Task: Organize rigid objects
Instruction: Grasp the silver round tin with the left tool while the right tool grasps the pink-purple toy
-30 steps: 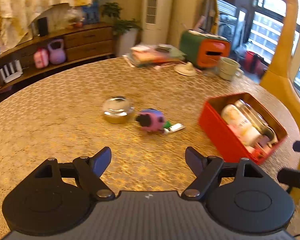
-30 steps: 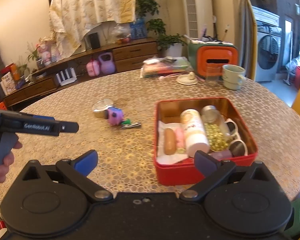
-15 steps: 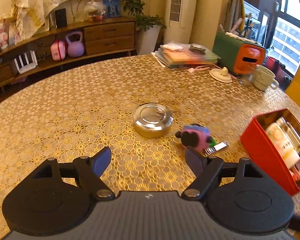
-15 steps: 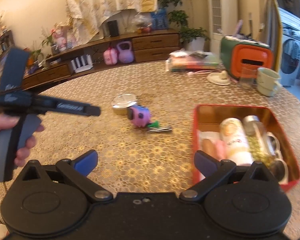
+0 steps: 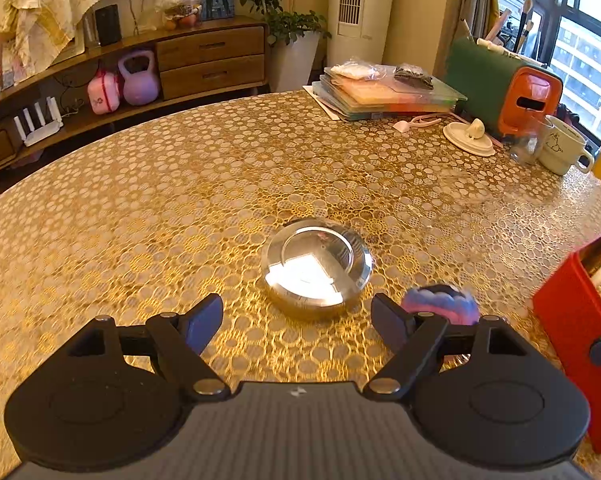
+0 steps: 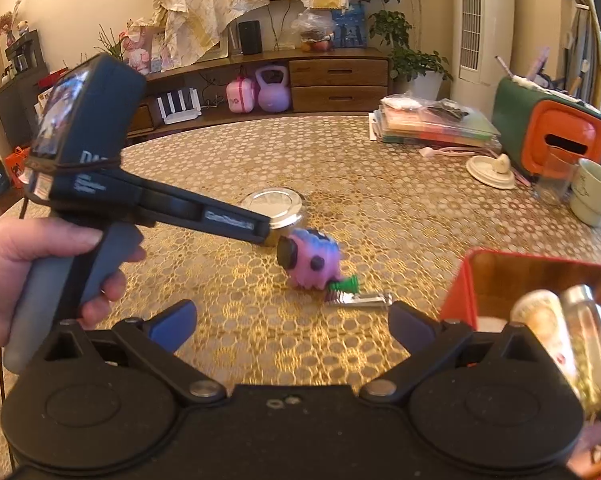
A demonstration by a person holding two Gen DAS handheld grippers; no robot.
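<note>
A round silver tin (image 5: 316, 268) lies on the gold-patterned table, just ahead of my open left gripper (image 5: 296, 314) and roughly centred between its fingers. A pink and purple toy (image 5: 440, 304) sits right of the tin, partly hidden behind the right finger. In the right wrist view a hand holds the left gripper (image 6: 266, 232), whose tip hovers by the tin (image 6: 272, 206) and the toy (image 6: 312, 260). A green piece (image 6: 346, 284) and a silver clip (image 6: 360, 300) lie beside the toy. My right gripper (image 6: 292, 322) is open and holds nothing. The red box (image 6: 500, 264) holds bottles.
At the back right are a stack of folders (image 5: 384, 96), a green and orange case (image 5: 508, 88), a white lid (image 5: 468, 138), a glass (image 5: 526, 146) and a mug (image 5: 560, 150). The red box's wall (image 5: 572, 320) stands at the right edge. Bare tablecloth (image 5: 120, 220) spreads to the left.
Both grippers moved forward and lower toward the tin and toy, which now look larger and nearer. The red box slid to the right edge. The left gripper reached further into the right wrist view.
</note>
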